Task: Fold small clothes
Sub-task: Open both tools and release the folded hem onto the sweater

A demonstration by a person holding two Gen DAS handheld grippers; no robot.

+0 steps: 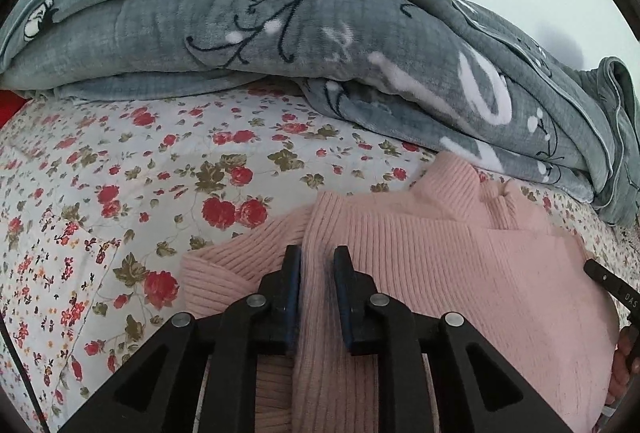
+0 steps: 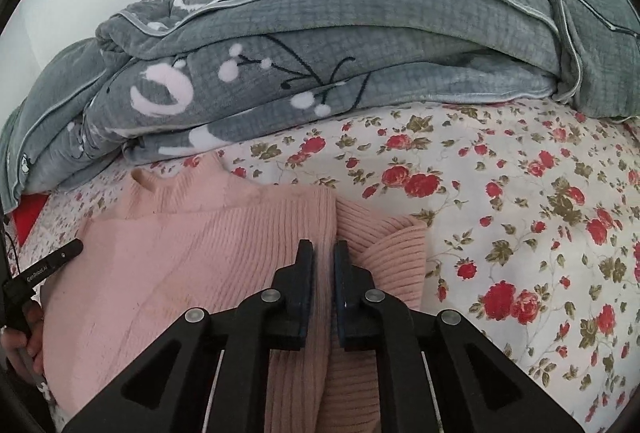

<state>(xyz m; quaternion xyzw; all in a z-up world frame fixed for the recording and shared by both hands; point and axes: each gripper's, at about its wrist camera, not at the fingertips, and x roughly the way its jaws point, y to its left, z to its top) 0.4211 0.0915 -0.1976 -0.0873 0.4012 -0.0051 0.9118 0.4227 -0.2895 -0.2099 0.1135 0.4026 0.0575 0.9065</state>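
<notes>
A pink ribbed knit sweater [image 1: 460, 265] lies on the flowered bed sheet, its collar pointing toward the grey blanket. My left gripper [image 1: 318, 253] is shut on a raised fold of the pink sweater along its left edge, beside a sleeve. In the right wrist view the same pink sweater [image 2: 180, 253] spreads to the left, and my right gripper [image 2: 324, 247] is shut on a pinched ridge at its right edge, next to the other sleeve. Each gripper shows at the far edge of the other's view.
A bulky grey blanket [image 1: 280, 33] with white and black patterns is piled across the back of the bed [image 2: 360, 45]. The flowered sheet [image 1: 120, 193] stretches left of the sweater and right of it [image 2: 520, 213]. A hand [image 2: 24, 345] shows at the edge.
</notes>
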